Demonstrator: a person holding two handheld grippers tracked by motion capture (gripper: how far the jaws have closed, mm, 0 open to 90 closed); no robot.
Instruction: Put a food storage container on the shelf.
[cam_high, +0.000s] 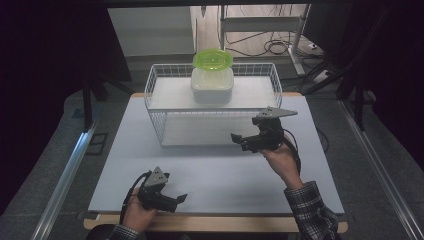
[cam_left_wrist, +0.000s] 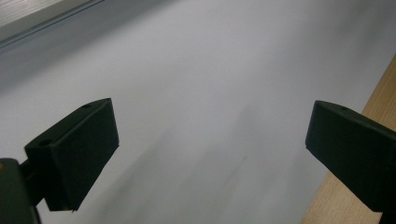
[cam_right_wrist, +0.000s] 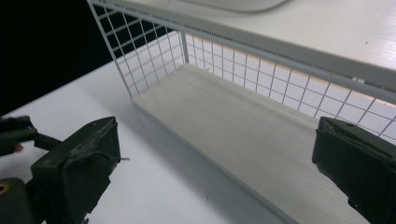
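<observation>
Two grippers sit open over a white table — nothing is held.

Left gripper is low near the table's front edge, its jaws wide apart with bare table between them. Right gripper has jaws spread too, just in front of the wire rack — beyond its fingers, up on top, a white box with a green lid.

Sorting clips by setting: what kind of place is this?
Likely a lab or workshop recording bench: a white-topped table with a wire rack, cables on the floor and metal frame rails alongside.
</observation>
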